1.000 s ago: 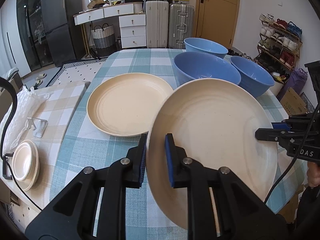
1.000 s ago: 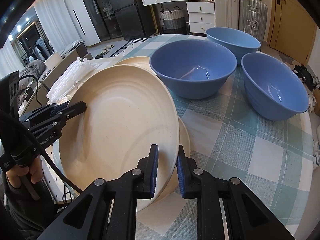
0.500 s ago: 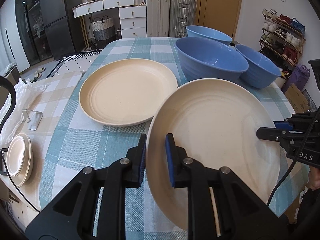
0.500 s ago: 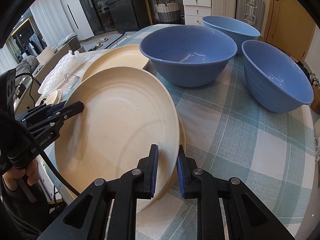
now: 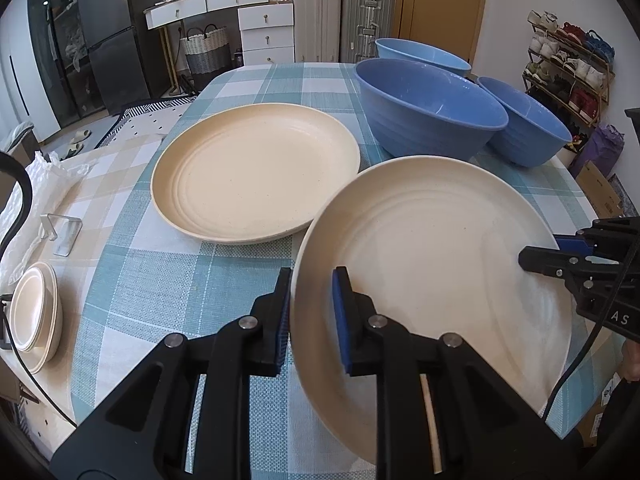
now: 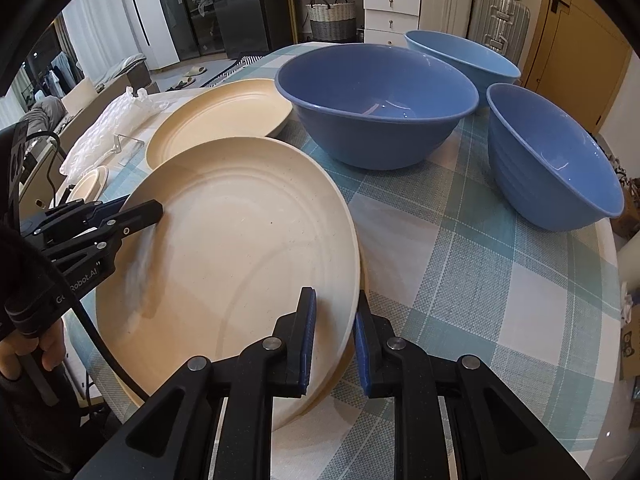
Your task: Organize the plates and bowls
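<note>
A large cream plate [image 5: 432, 248] [image 6: 240, 248] hangs tilted just above the checked tablecloth, held at opposite rims. My left gripper [image 5: 312, 280] [image 6: 148, 212] is shut on its left rim. My right gripper [image 6: 334, 300] [image 5: 528, 256] is shut on its right rim. Another cream rim [image 6: 362, 276] peeks out beneath that side; I cannot tell if the two touch. A matching plate [image 5: 256, 176] [image 6: 220, 116] lies flat farther back. Behind stand three blue bowls: a big one [image 5: 428, 108] [image 6: 376, 100], one to its right [image 5: 528, 128] [image 6: 552, 160], one at the back [image 5: 420, 50] [image 6: 460, 56].
A small stack of cream saucers [image 5: 34, 316] [image 6: 90, 184] sits on the beige cloth at the left, near a clear stand [image 5: 60, 232] and bubble wrap [image 5: 24, 200]. The table's rounded edge [image 6: 608, 264] runs close on the right. Drawers and suitcases stand beyond the table.
Both grippers have come down with the plate between them, so it hangs closer to the tablecloth. The flat plate and the bowls have stayed where they were.
</note>
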### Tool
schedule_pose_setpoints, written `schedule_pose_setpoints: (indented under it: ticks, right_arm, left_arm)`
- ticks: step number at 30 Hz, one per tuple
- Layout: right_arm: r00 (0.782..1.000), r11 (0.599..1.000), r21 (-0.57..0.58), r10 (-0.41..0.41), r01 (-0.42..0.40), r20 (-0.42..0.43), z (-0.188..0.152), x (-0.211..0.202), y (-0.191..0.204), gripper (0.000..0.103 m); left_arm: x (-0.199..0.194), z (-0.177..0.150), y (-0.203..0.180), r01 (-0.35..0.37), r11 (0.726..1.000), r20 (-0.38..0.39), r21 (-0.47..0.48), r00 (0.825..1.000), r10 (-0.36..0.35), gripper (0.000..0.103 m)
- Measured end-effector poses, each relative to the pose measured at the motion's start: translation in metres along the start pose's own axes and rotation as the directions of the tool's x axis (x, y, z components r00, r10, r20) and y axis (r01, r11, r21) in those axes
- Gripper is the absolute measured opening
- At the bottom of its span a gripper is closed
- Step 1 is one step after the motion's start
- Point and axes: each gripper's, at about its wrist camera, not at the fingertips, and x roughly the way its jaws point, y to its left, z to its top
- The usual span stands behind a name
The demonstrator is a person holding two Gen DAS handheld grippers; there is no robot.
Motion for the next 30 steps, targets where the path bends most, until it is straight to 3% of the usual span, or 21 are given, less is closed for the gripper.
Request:
schedule_pose_setpoints:
  ticks: [15, 20, 23, 25, 28, 30]
  right_arm:
    - [0.998, 0.997, -0.031, -0.064, 0.064, 0.011, -0.001, -0.004, 0.004, 0.018]
    - [0.999, 0.999, -0.005, -0.044, 0.044, 0.013, -0.002, -0.007, -0.003, 0.019]
    - [0.999, 1.0, 0.01, -0.028, 0.028, 0.015, -0.002, -0.008, -0.007, 0.019]
    - [1.0, 1.0, 0.019, -0.014, 0.014, 0.023, -0.002, -0.011, -0.009, 0.022]
    - [0.999, 1.0, 0.026, 0.004, -0.005, 0.044, -0.001, -0.017, -0.01, 0.036]
    - [0.997, 0.999, 0.026, 0.029, -0.031, 0.065, 0.001, -0.022, -0.01, 0.052]
  left_arm:
    - [0.01, -0.002, -0.001, 0.006, 1.0, -0.026, 0.017, 1.0, -0.006, 0.015]
    - [0.006, 0.0, -0.001, 0.011, 1.0, -0.014, 0.016, 1.0, -0.011, 0.017]
    - [0.001, 0.001, 0.0, 0.019, 1.0, 0.0, 0.013, 1.0, -0.019, 0.036]
    - [-0.003, 0.002, 0.002, 0.019, 1.0, 0.016, 0.005, 1.0, -0.019, 0.055]
    - [-0.01, 0.004, 0.004, 0.02, 1.0, 0.027, 0.0, 0.999, -0.02, 0.059]
    - [-0.014, 0.005, 0.006, 0.018, 1.0, 0.035, -0.004, 0.999, -0.018, 0.066]
